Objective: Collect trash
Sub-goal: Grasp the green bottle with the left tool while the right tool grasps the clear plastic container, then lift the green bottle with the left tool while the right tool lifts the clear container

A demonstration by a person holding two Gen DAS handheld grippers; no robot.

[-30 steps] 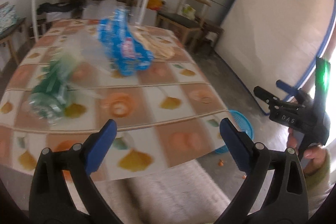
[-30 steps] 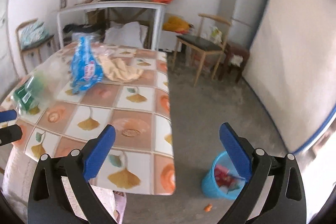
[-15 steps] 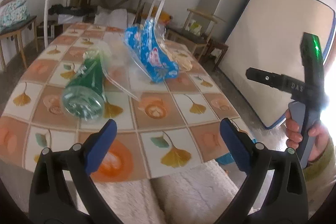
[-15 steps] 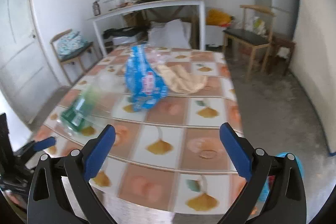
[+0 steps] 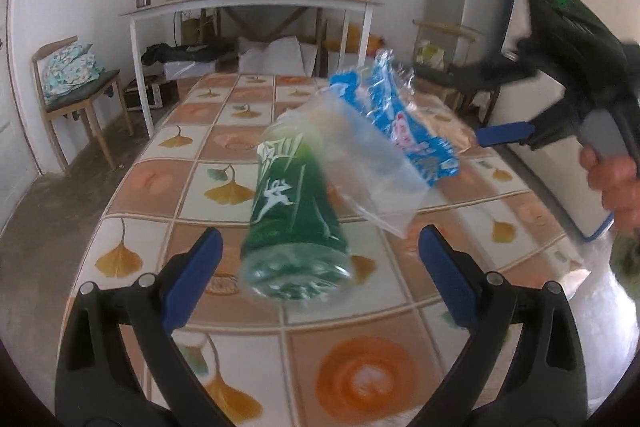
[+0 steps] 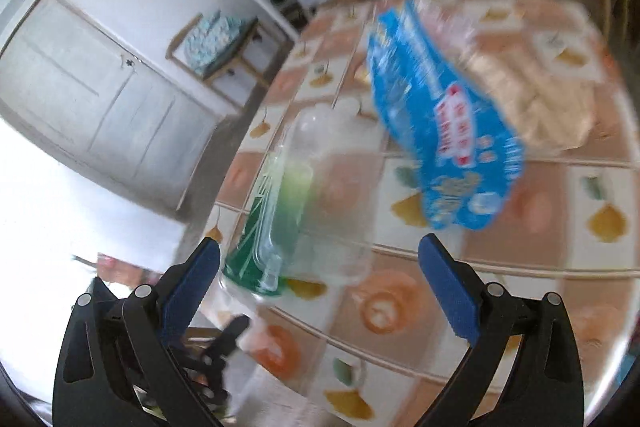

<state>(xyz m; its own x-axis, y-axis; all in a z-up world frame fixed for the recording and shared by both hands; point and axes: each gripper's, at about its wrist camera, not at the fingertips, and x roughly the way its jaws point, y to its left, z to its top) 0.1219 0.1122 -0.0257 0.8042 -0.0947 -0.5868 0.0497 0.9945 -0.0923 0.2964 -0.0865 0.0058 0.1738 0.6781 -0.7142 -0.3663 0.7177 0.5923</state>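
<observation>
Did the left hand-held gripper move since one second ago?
Yes. The left hand-held gripper came closer to the green bottle on the table; its base now sits between the open fingers.

Bright daylight, window glare – right view motion-blurred, fisheye-warped edges

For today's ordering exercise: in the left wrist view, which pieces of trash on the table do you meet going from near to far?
green bottle → clear plastic bag → blue wrapper
</observation>
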